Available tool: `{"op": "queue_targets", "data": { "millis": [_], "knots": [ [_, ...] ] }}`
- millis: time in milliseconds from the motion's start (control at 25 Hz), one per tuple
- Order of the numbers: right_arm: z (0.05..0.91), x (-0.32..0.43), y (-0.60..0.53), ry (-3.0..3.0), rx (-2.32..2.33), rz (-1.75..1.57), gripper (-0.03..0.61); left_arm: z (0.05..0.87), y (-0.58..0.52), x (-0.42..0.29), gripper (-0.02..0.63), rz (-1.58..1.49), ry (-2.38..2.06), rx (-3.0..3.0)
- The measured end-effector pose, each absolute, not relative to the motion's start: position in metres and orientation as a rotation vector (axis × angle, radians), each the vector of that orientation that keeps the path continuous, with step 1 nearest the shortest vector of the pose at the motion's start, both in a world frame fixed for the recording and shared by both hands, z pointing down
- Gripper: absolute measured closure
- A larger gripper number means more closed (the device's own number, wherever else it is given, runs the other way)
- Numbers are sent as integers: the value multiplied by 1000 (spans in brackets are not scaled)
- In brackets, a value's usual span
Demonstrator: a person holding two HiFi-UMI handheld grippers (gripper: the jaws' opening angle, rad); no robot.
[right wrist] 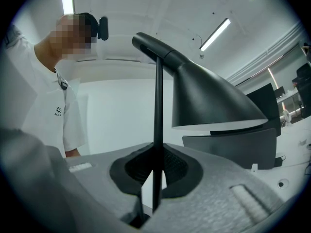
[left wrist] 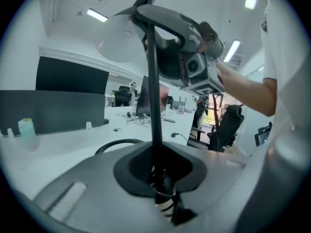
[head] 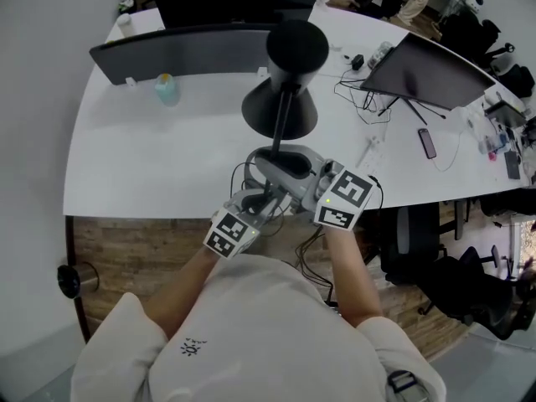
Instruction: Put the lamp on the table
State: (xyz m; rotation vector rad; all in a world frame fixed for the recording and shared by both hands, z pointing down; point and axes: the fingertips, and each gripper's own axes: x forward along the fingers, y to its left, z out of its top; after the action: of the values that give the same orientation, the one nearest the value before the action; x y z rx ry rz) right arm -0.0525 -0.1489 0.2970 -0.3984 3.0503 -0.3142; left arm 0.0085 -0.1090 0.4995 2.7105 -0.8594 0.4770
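A black lamp with a cone shade (head: 280,107) hangs over the near edge of the white table (head: 151,170), held by its thin stem (head: 279,132). My left gripper (head: 270,198) is shut on the stem low down; in the left gripper view the stem (left wrist: 151,81) rises from its jaws (left wrist: 163,188). My right gripper (head: 276,161) is shut on the stem higher up, and the right gripper view shows the stem (right wrist: 158,130) between its jaws (right wrist: 153,198) with the shade (right wrist: 209,98) above. The lamp's base is hidden under the grippers.
A curved dark monitor (head: 184,48) and a pale blue bottle (head: 167,88) stand at the back left of the table. A second monitor (head: 427,74), tangled cables (head: 368,99) and a phone (head: 427,142) lie at the right. An office chair (head: 410,241) stands right of me.
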Motion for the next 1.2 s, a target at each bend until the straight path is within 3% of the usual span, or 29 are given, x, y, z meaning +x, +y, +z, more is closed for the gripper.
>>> {"op": "queue_targets", "data": {
  "millis": [760, 1200],
  "knots": [
    [308, -89, -225, 3012, -578, -337, 554, 510, -177, -39, 581, 503, -724, 2763],
    [326, -41, -267, 2986, -653, -382, 555, 527, -213, 2, 581, 565, -668, 2758]
  ]
}}
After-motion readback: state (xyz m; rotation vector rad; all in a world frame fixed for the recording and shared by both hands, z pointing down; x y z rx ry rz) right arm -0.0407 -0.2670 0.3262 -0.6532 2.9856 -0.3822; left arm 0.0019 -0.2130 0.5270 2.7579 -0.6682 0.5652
